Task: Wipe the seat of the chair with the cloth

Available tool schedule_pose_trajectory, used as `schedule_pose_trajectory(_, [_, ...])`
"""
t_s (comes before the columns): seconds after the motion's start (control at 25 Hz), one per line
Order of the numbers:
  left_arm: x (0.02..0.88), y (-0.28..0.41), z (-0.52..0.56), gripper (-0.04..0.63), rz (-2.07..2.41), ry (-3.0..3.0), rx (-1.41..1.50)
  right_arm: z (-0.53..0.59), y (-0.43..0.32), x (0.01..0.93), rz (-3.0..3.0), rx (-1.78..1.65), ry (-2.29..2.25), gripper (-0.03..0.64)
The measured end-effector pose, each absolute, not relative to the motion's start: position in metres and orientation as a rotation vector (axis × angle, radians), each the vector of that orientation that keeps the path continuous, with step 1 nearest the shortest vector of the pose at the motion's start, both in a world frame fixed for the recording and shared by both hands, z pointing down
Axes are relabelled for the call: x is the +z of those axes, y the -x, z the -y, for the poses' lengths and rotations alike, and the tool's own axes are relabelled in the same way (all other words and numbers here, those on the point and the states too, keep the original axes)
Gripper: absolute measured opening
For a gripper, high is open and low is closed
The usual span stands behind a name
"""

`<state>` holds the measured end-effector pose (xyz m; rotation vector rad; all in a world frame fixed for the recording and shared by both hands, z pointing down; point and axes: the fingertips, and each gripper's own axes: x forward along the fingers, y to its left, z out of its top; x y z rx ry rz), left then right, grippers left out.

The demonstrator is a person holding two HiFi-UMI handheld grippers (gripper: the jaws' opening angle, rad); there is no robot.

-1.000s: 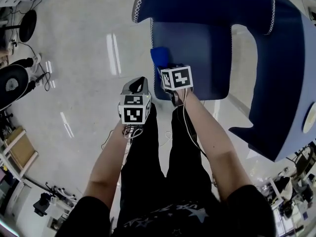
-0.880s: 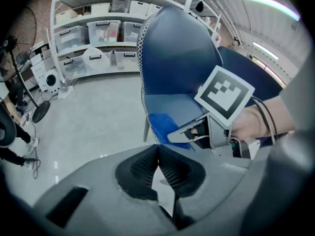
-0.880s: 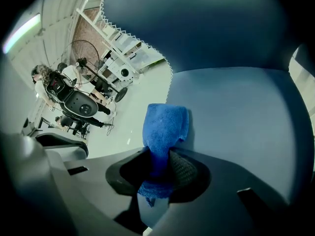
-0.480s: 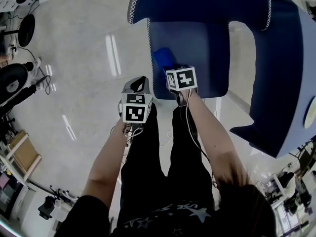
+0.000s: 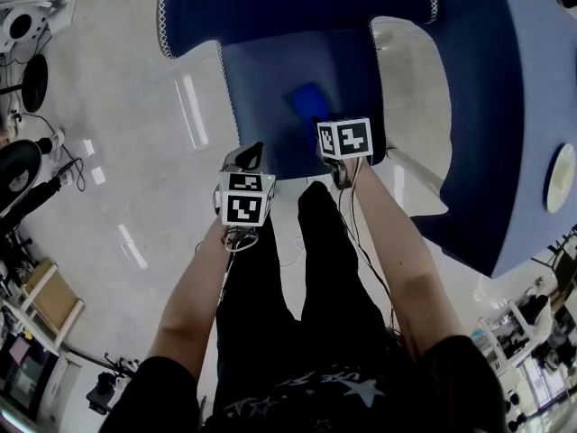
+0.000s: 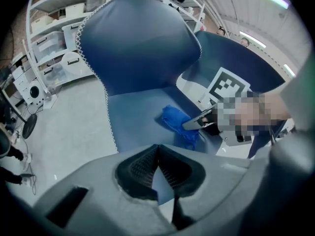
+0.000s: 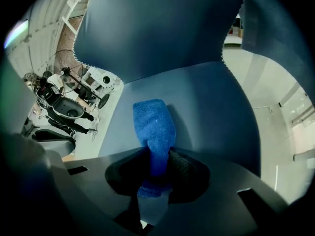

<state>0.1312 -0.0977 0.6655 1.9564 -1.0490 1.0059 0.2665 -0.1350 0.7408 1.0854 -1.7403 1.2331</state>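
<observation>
Person stands right in front of a blue chair, its seat (image 5: pixel 266 84) at 12 o'clock from them, the high backrest (image 5: pixel 297 3) beyond it. The right gripper (image 5: pixel 326 124) is out over the seat w/ its fingers clenched on a blue cloth (image 5: pixel 306 102). In the right gripper view the towel is pinched in a fold btwn the dark pads, a short tail bunched behind them, and the longer part runs out toward 12 o'clock and lies on the seat cushion. From the left gripper view the cloth sits crumpled on the seat, roughly mid-cushion, a bit toward the 3 o'clock side, w/ the right gripper's tip down on it. The left gripper (image 5: pixel 251 159) hangs at approx 8 o'clock of the right one, by the seat's front corner, well apart from the cloth. Its fingers are clenched together w/ nothing btwn them, the pads meeting at the tip, only seat and floor visible past them. Both marker cubes face up at the head view. The person's legs (image 5: pixel 297 278) in black trousers come up close to the seat's front edge, btwn the two forearms. A second blue upholstered piece (image 5: pixel 505 106) stands at 3 o'clock of the chair, just beside it. Pale glossy floor (image 5: pixel 117 152) spreads out at 9 o'clock, w/ stands, cables and shelving round its far edge.
</observation>
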Motion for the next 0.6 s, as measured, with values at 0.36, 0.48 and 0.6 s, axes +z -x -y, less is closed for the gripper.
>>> schedule_pose_trajectory(0.36, [0.663,-0.201,0.099,0.020,0.993,-2.010,1.052,0.131,-0.371,0.737,1.694,1.318,-1.218,0.112])
schedule_pose_trajectory(0.48, [0.668,-0.218,0.097,0.020,0.991,-2.015,1.044,0.130,-0.391,0.741,1.691,1.340,-1.254,0.112])
schedule_pose_trajectory(0.6, [0.667,-0.231,0.090,0.020,0.970,-2.022,1.047,0.124,-0.410,0.739,1.669,1.348,-1.296,0.112])
